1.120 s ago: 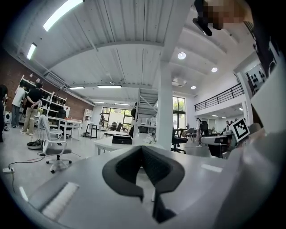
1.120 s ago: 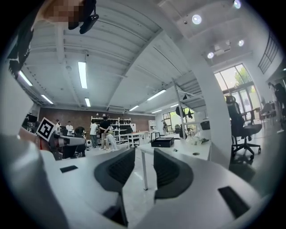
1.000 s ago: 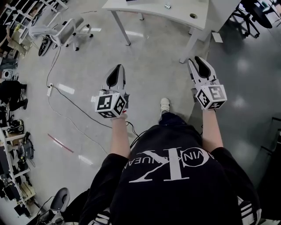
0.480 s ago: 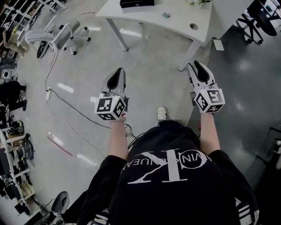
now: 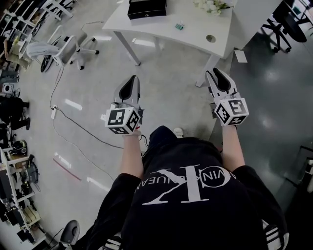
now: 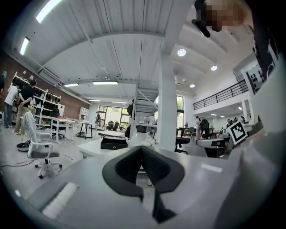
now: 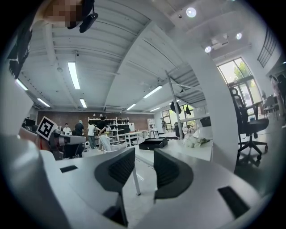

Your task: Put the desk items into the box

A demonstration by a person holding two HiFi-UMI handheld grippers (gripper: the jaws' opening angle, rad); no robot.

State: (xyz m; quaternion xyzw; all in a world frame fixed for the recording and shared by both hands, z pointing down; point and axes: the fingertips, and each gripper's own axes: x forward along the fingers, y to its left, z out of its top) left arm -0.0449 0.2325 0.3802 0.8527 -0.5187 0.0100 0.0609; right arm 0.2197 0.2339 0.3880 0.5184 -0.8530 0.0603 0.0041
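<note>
A white desk [image 5: 195,34] stands ahead of me. On it sit a black box [image 5: 146,9], white flowers [image 5: 210,6] and a small greenish item [image 5: 179,26]. Both grippers hang in the air over the floor, short of the desk. My left gripper [image 5: 131,82] is shut with nothing between its jaws. My right gripper [image 5: 216,77] is open and holds nothing. The left gripper view shows that gripper [image 6: 142,150] pointing at the black box [image 6: 114,142]. In the right gripper view the gripper [image 7: 144,156] faces the black box [image 7: 153,143] and the flowers [image 7: 194,142].
A grey office chair [image 5: 63,46] stands left of the desk, a black chair [image 5: 279,19] at the far right. A cable [image 5: 73,122] runs over the floor at left, beside cluttered shelves [image 5: 10,146]. A white pillar [image 6: 167,112] rises behind the desk.
I have moved toward the desk: the box, flowers and small item have come into the head view. Both grippers keep the same pose in front of me.
</note>
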